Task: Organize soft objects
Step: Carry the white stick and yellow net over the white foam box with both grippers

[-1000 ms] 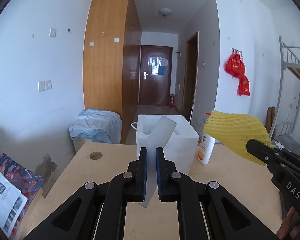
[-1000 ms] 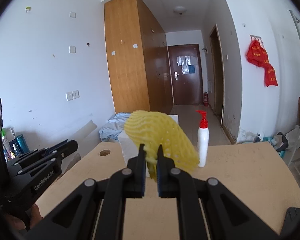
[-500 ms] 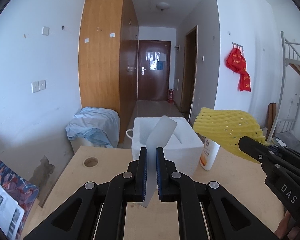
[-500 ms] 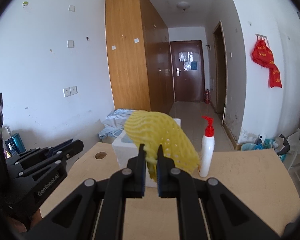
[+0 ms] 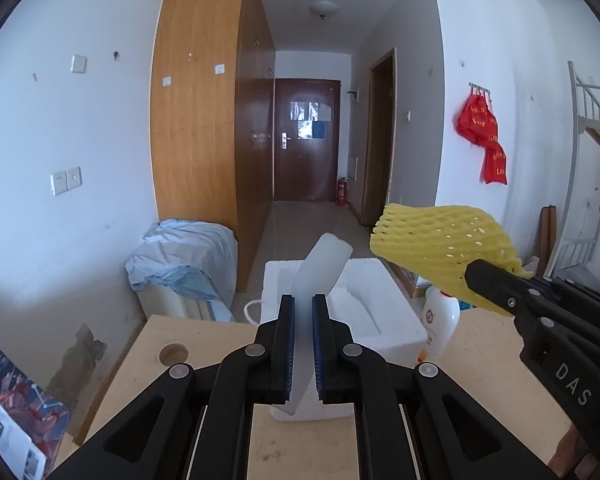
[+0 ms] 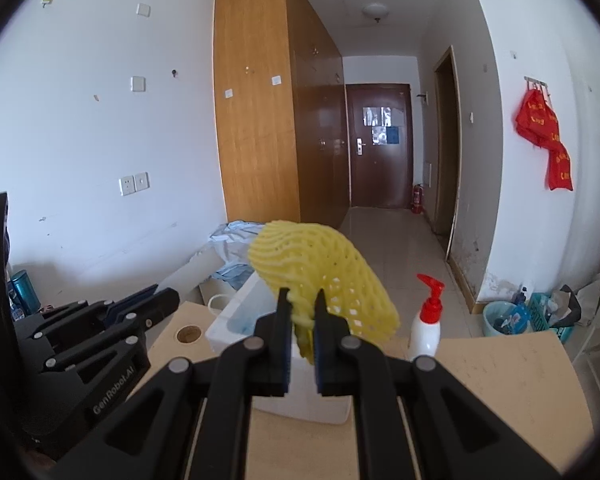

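Note:
My left gripper (image 5: pixel 303 308) is shut on a white foam sheet (image 5: pixel 320 268) that stands up tilted between its jaws, just in front of an open white foam box (image 5: pixel 384 320) on the wooden table. My right gripper (image 6: pixel 302 312) is shut on a yellow foam net sleeve (image 6: pixel 324 276), held above the near side of the same box (image 6: pixel 236 320). In the left wrist view the right gripper (image 5: pixel 484 276) enters from the right with the yellow net (image 5: pixel 440 240) above the box's right rim. The left gripper (image 6: pixel 156 300) shows at the left of the right wrist view.
A white pump bottle with a red top (image 6: pixel 426 324) stands right of the box; it also shows in the left wrist view (image 5: pixel 440 320). The table (image 5: pixel 484 360) has a round cable hole (image 5: pixel 174 354). A blue cloth pile (image 5: pixel 184 256) lies beyond the table's far left edge.
Both grippers have moved forward and up toward the white box, each still holding its foam piece. The box and bottle now sit lower and closer in both views.

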{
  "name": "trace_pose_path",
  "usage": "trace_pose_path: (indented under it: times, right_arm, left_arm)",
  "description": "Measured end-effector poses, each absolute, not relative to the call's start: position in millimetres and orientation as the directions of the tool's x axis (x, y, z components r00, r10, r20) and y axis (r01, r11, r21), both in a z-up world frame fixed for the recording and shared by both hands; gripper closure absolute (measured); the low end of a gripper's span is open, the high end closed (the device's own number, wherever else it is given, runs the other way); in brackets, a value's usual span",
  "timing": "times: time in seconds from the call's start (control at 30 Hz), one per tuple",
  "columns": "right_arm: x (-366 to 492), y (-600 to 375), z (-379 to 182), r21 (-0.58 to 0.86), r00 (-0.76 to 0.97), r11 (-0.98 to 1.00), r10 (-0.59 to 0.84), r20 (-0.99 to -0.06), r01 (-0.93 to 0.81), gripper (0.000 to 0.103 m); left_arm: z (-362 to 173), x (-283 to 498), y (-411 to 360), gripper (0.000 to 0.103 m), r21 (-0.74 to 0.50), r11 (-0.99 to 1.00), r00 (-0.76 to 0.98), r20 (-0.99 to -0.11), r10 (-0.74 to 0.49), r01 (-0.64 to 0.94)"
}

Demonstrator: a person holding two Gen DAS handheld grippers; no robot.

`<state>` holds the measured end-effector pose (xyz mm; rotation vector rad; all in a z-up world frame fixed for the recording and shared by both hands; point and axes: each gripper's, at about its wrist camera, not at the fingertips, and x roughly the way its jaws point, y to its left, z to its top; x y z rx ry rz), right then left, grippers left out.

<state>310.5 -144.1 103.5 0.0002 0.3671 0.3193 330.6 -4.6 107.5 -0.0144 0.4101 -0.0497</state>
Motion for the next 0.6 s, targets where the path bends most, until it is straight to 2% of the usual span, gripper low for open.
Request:
trace_pose_path:
  times: [0.6]
  right_arm:
    - [376,-138,85,0.081,0.861,0.952,0.302,-0.409,-0.295,0.091]
  left_arm:
    - [96,412,-9,0.094,-0.027,0.998,0.894,-0.444,-0.057,0.051]
